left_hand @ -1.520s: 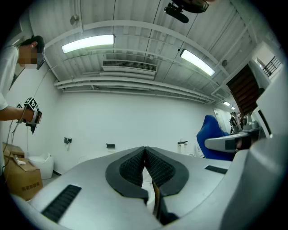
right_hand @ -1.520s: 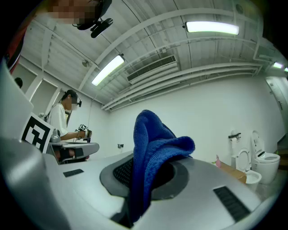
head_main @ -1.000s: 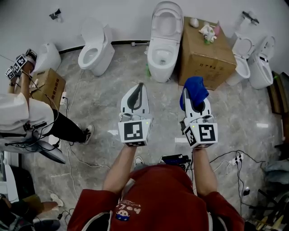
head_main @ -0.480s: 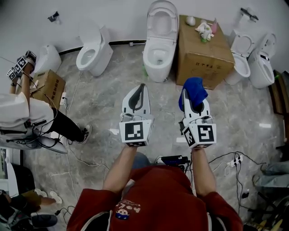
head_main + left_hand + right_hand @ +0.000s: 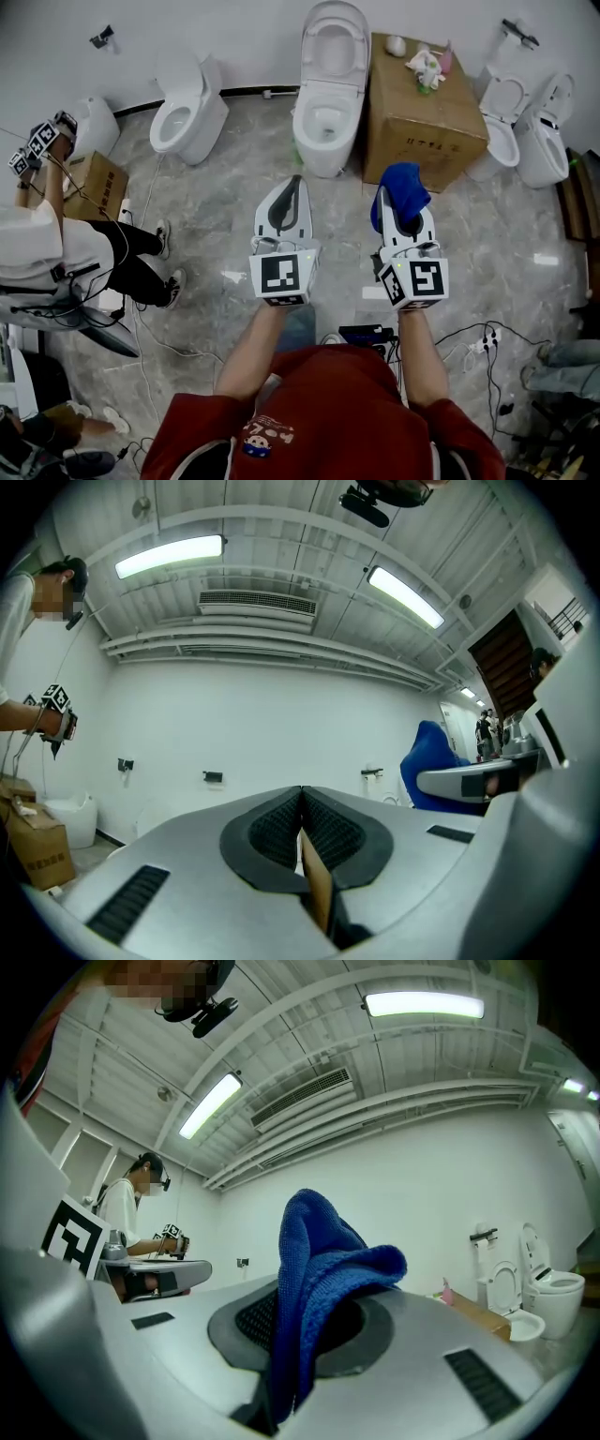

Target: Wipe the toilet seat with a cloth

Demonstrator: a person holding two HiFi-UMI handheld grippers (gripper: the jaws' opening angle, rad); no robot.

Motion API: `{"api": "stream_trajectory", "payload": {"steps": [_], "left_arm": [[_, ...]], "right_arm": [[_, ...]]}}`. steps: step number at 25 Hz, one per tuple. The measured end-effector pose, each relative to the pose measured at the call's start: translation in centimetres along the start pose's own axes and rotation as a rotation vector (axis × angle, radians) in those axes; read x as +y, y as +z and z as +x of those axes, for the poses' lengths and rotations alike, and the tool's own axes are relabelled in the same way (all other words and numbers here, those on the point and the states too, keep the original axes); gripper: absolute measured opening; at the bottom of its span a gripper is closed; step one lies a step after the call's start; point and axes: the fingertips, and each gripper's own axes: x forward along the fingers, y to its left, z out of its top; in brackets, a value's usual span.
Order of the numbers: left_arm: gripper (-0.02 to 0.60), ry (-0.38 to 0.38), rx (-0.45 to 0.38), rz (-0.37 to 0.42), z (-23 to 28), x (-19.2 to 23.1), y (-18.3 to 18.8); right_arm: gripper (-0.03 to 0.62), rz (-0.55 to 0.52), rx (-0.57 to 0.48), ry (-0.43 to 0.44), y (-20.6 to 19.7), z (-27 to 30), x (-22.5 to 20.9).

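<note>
Our left gripper (image 5: pixel 302 794) points at a white wall (image 5: pixel 244 724), its jaws pressed together with nothing between them. To its right we see the blue cloth (image 5: pixel 427 761) rising from the right gripper (image 5: pixel 441 782). At far left, a person (image 5: pixel 19 621) stands by a cardboard box (image 5: pixel 36 850).

I wear a red short-sleeved shirt (image 5: pixel 328 403) with a small cartoon patch (image 5: pixel 258 439) on the chest. My left gripper (image 5: pixel 293 180) and right gripper (image 5: pixel 401 217) have pale grey shells tapering to a point, with black ribbed pads (image 5: pixel 272 832) inside. Each carries a white cube (image 5: pixel 281 275) printed with black square markers, and a tiny green light (image 5: pixel 305 251) beside it.
</note>
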Motion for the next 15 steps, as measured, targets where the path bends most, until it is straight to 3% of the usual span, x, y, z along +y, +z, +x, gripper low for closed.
{"api": "stream_trajectory", "payload": {"steps": [15], "left_arm": [[0.015,-0.042,0.009,-0.014,15.2,15.6,-2.9]], "right_arm": [[0.060,-0.031,0.039,-0.039,-2.5,21.4,2.7]]}}
